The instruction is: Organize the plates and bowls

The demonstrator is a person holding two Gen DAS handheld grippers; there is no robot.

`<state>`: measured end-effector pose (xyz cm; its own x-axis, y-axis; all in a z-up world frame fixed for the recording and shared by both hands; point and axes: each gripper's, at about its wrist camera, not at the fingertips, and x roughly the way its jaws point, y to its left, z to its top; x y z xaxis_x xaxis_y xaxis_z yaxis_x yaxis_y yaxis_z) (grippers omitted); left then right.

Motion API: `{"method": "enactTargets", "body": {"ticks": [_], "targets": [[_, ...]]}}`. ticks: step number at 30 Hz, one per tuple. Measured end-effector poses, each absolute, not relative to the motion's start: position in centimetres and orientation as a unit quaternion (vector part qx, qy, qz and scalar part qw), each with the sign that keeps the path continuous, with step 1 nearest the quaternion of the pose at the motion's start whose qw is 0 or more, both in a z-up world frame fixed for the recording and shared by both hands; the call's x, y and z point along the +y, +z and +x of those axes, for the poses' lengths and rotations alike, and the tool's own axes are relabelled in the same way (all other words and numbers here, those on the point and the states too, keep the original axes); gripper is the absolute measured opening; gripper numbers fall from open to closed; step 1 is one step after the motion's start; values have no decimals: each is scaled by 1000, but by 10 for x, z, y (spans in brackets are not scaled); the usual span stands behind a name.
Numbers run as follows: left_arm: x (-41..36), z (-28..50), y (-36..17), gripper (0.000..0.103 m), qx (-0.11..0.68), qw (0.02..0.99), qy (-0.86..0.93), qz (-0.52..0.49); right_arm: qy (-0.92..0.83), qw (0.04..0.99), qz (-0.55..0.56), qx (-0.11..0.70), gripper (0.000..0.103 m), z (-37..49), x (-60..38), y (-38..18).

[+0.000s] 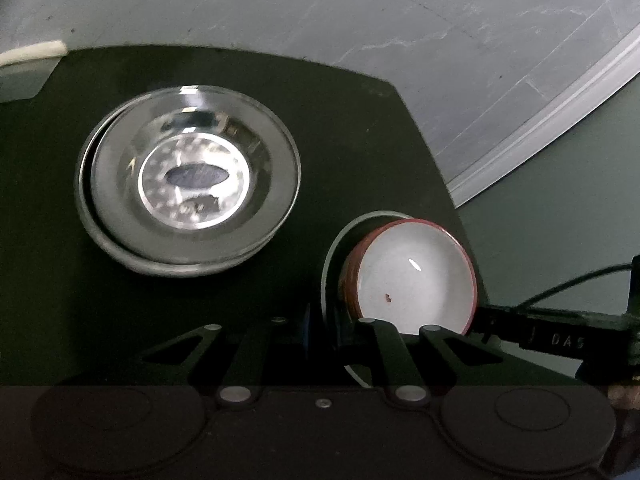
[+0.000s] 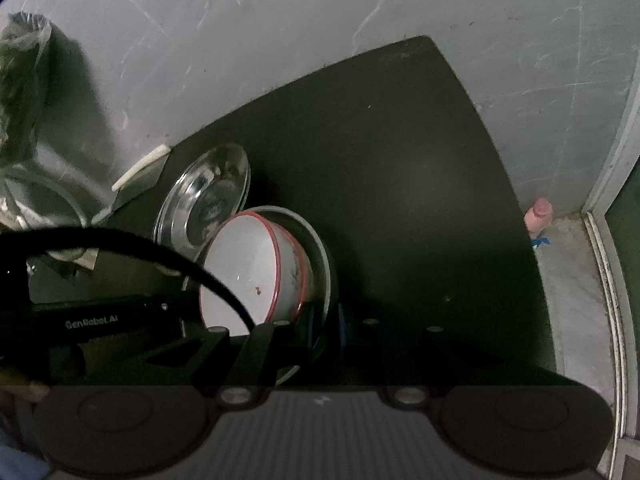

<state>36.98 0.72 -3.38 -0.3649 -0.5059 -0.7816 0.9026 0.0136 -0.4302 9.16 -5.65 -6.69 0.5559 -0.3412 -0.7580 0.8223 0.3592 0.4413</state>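
My left claw (image 1: 322, 322) and my right claw (image 2: 325, 320) are both clenched on the thin rim of one grey plate (image 1: 327, 264), which stands almost on edge between the blue pads. A white enamel bowl with a red rim (image 1: 416, 276) sits in that plate, at about one o'clock from the left claw and eleven o'clock from the right. The glass bowl (image 1: 196, 178), clear and glossy, lies nested in another grey dish at ten o'clock from my left claw on the dark matte bench (image 1: 352, 128). I judge that stack the likely destination. The tilted enamel bowl could slide.
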Motion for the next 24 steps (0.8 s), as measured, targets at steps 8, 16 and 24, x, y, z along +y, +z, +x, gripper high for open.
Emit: {"method": "enactTargets", "body": {"ticks": [8, 16, 24], "targets": [[-12, 377, -27, 10, 485, 526, -672, 191, -384, 777, 419, 271, 13, 92, -71, -55], [-18, 391, -20, 9, 485, 536, -668, 180, -381, 782, 413, 271, 13, 105, -84, -47], [-18, 411, -11, 9, 482, 553, -660, 163, -369, 795, 396, 272, 13, 124, -93, -37]]}}
